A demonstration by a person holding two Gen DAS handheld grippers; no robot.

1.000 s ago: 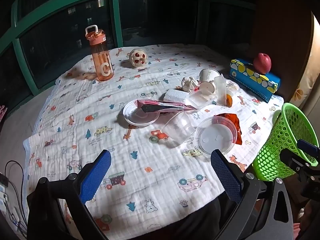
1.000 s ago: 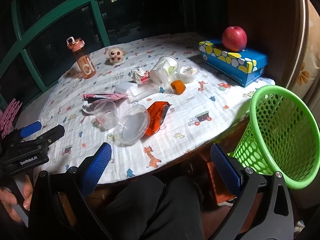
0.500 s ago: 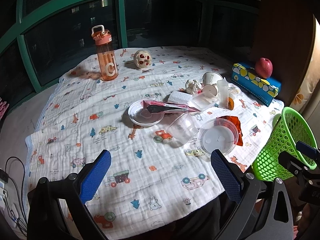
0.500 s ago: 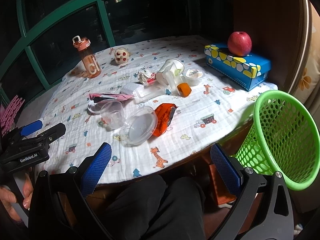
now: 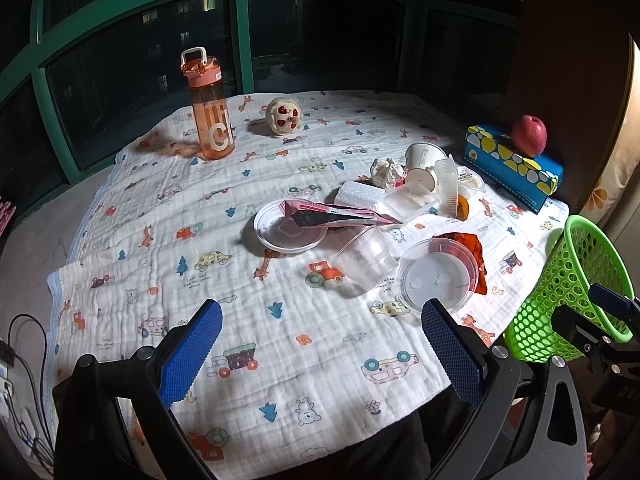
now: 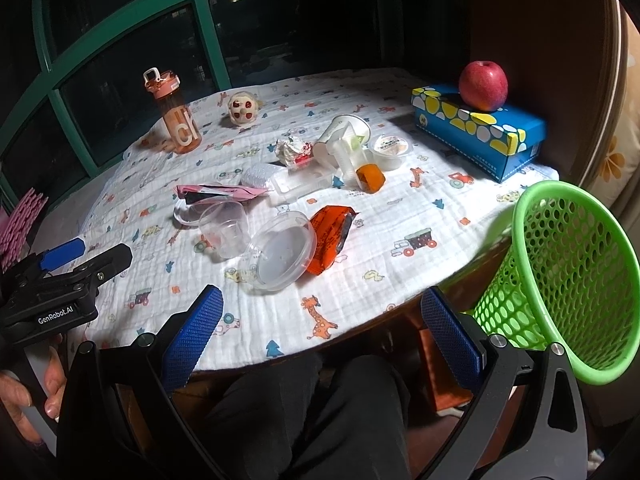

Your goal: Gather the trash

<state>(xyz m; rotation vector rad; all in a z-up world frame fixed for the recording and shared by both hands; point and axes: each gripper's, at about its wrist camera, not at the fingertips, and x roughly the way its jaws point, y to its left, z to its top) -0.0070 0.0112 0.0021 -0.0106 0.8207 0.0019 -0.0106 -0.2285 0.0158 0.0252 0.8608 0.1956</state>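
Both the left gripper [image 5: 318,350] and right gripper [image 6: 320,334] are hanging released and empty. Trash [image 5: 438,276] is lying at 1 o'clock; the green basket [image 6: 576,280] is standing at 3 o'clock.

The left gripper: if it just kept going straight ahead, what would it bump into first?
Probably the clear plastic cup lying on the tablecloth, though depth is hard to judge. The left gripper is open and empty.

Dark green-framed windows [image 5: 240,40] behind a cloth-covered table [image 5: 160,208].

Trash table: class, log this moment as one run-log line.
left gripper open | right gripper open | trash on table | basket empty
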